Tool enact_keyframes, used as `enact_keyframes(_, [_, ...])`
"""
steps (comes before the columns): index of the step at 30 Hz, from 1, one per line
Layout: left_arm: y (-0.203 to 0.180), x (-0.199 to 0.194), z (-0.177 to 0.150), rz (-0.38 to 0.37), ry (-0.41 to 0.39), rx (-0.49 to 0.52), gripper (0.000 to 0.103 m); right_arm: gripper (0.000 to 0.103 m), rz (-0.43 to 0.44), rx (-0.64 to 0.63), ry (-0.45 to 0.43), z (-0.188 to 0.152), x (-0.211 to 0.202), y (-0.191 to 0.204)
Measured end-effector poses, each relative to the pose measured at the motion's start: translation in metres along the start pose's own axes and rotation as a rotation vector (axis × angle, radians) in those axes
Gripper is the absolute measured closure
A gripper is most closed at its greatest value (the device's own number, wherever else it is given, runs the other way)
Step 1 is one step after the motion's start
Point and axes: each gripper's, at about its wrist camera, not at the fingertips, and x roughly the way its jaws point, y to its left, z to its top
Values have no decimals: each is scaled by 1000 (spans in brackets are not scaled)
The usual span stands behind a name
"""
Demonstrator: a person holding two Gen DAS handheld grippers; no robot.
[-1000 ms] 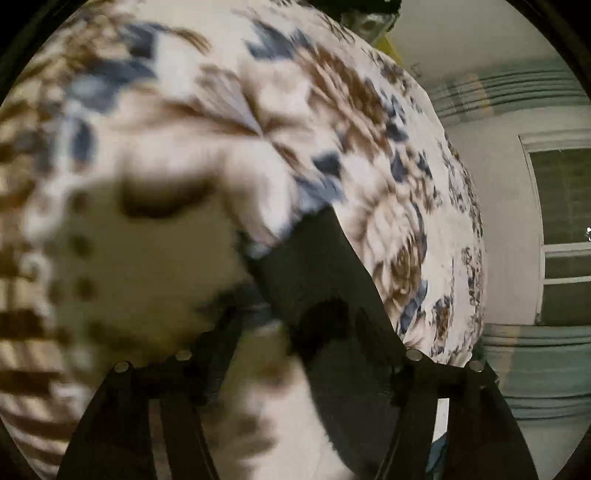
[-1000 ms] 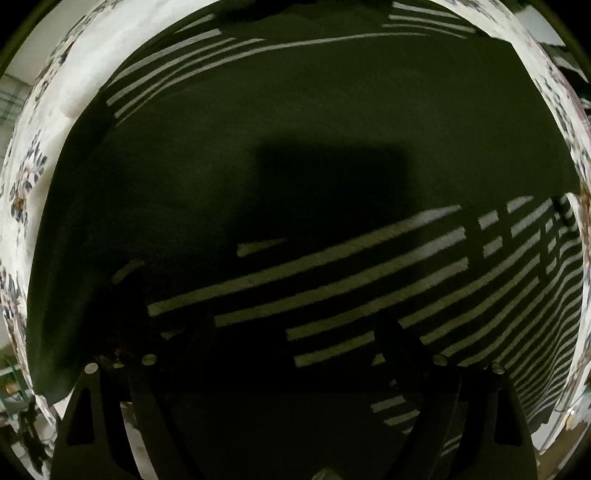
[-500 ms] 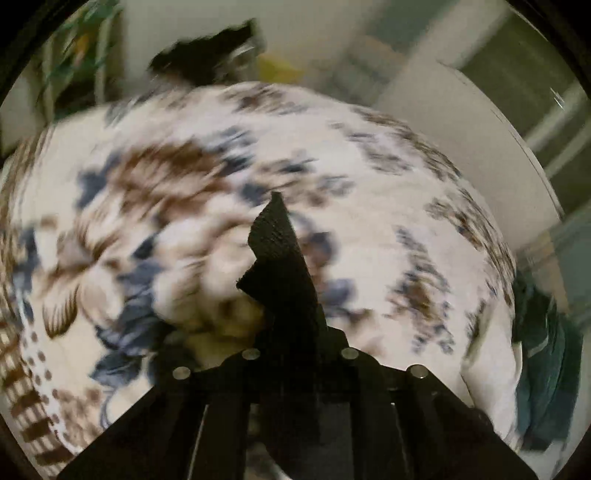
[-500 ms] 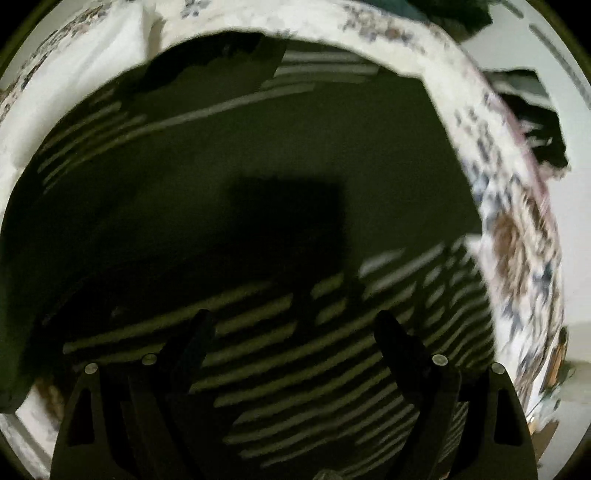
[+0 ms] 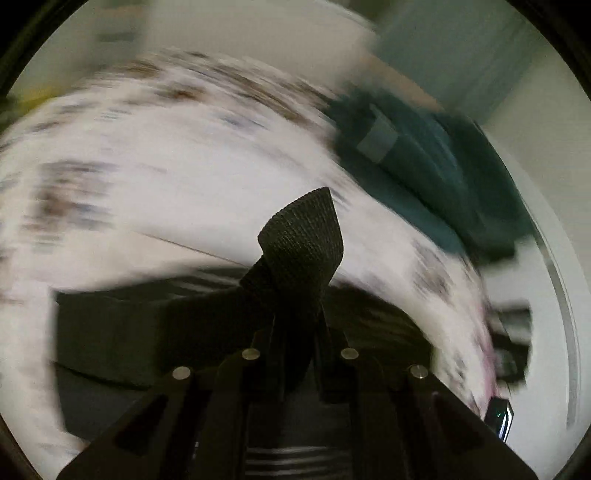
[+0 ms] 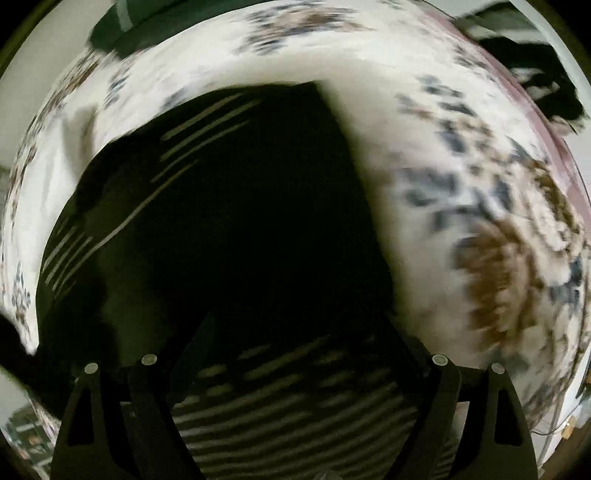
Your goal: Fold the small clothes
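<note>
- One dark garment point(image 6: 236, 221) with thin pale stripes, spread out on the bed and filling the middle of the right wrist view.
- Same garment low down in the left wrist view point(image 5: 122, 332), lying as a dark folded block.
- One corner of that garment point(image 5: 306, 236) pinched up, standing out past the tips of the left gripper point(image 5: 297, 332).
- One teal cloth pile point(image 5: 424, 162) near the far right edge of the bed, well apart from the garment.
- One more dark heap point(image 6: 532, 81) off the top right edge of the bed, too blurred to name.
- One small shiny dark thing point(image 5: 499, 419) at the lower right, too small to name.
- Underneath it all, a white bed cover with brown and blue flowers point(image 6: 491, 258), very blurred in both views.
- Past the bed, a plain pale wall point(image 5: 229, 29).
- Left gripper: fingers squeezed close together on the garment corner, pointing out across the bed.
- Right gripper point(image 6: 295, 332): fingers spread wide, nothing between them, pointing down at the striped cloth, close over it; touching or not, cannot tell.
</note>
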Motion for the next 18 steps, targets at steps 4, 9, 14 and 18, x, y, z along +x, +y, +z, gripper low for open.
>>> enact_keyframes(4, [-103, 86, -44, -63, 154, 105, 94, 14, -13, 44, 28, 26, -2, -81])
enact_keyframes(9, [-169, 145, -94, 19, 294, 180, 89, 14, -4, 91, 63, 62, 5, -179])
enact_keyframes(14, [-169, 131, -113, 53, 256, 198, 48, 14, 74, 99, 154, 80, 7, -236])
enact_keyframes(18, [-141, 101, -130, 121, 211, 181, 8, 36, 153, 17, 147, 90, -5, -241])
